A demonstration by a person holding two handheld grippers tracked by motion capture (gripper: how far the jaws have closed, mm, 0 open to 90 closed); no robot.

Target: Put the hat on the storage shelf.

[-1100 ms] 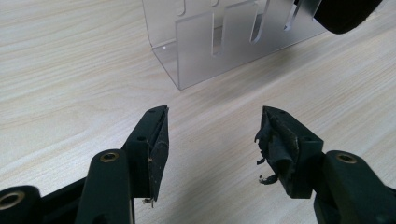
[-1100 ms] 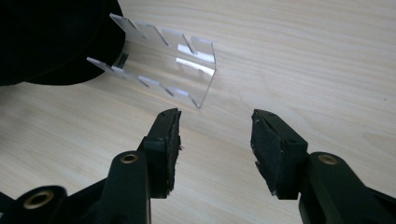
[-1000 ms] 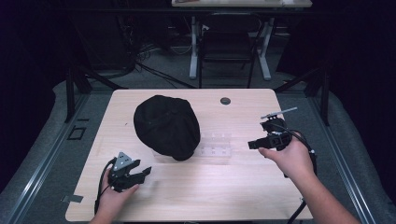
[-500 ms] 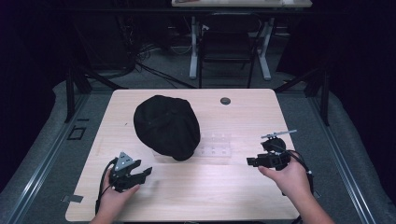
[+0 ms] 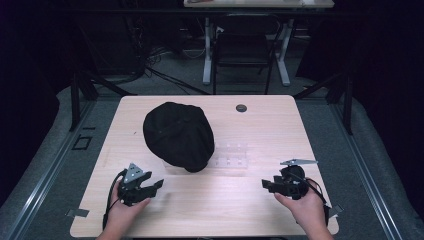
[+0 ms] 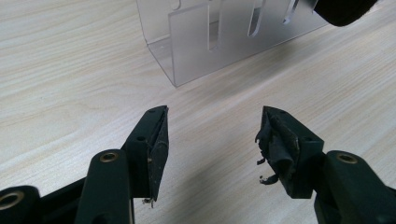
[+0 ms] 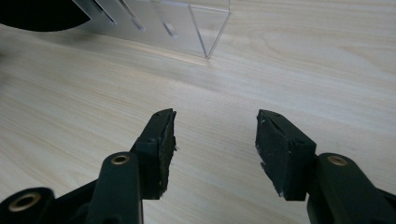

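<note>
Resting on a pale wooden table (image 5: pixel 260 120) in a dark room, each hand-held gripper (image 5: pixel 146 186) (image 5: pixel 272 185) gapes, grasping nothing.

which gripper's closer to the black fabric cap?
Left. The left gripper sits just below and left of the black fabric cap, jaws open. The right gripper is well off to the cap's lower right, jaws open.

I count two hand-held grippers, one in each of my hands: my left hand-held gripper (image 5: pixel 156 184) near the tabletop's (image 5: pixel 280 125) front left corner, my right hand-held gripper (image 5: pixel 265 184) near its front right corner. One black cap (image 5: pixel 178 135) lies left of centre. One clear plastic rack (image 5: pixel 230 155) sits just beside it. One small dark round disc (image 5: pixel 241 108) lies near the far edge.
</note>
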